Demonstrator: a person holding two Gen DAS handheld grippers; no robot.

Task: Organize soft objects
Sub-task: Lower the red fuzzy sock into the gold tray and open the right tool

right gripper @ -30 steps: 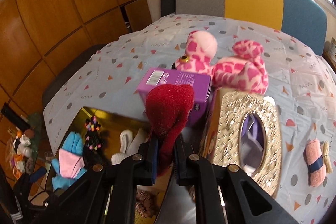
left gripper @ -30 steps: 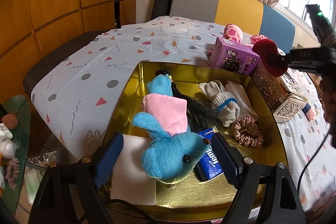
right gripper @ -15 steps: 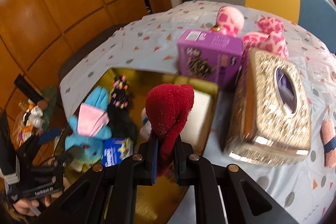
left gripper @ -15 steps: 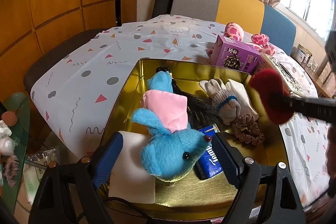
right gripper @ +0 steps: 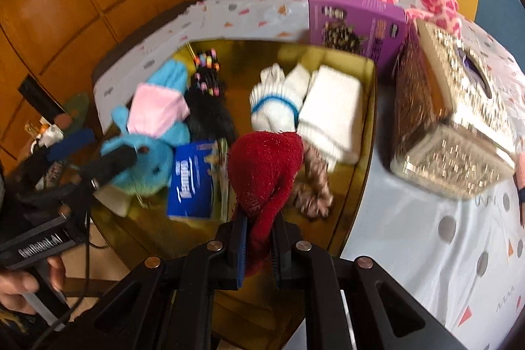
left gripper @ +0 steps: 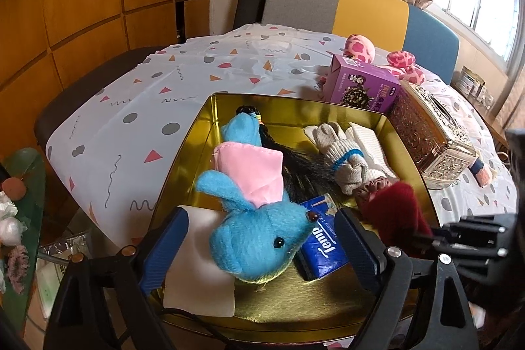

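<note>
A gold tray (left gripper: pixel 210 117) (right gripper: pixel 367 133) holds a blue plush toy with pink cloth (left gripper: pixel 259 238) (right gripper: pixel 144 150), a blue tissue pack (left gripper: pixel 323 245) (right gripper: pixel 192 182), a black hairpiece (left gripper: pixel 298 166), white gloves (left gripper: pixel 341 156) (right gripper: pixel 279 107), a white folded cloth (right gripper: pixel 331 117) and a brown scrunchie (right gripper: pixel 315 182). My right gripper (right gripper: pixel 259 235) is shut on a red soft cloth (right gripper: pixel 265 159) (left gripper: pixel 393 212), held over the tray's near right part. My left gripper (left gripper: pixel 259 251) is open around the blue plush's head, not touching it.
A purple box (left gripper: pixel 364 84) (right gripper: pixel 357 22), an ornate gold tissue box (left gripper: pixel 430 133) (right gripper: pixel 452 120) and a pink spotted plush (left gripper: pixel 361 46) (right gripper: pixel 436 5) stand past the tray on the patterned tablecloth (left gripper: pixel 137 107). A small pink roll (left gripper: pixel 482 173) lies at right. A chair (left gripper: pixel 338 2) stands behind.
My right gripper has carried the red cloth from above the purple box down over the tray's near right part. The left gripper has stayed put.
</note>
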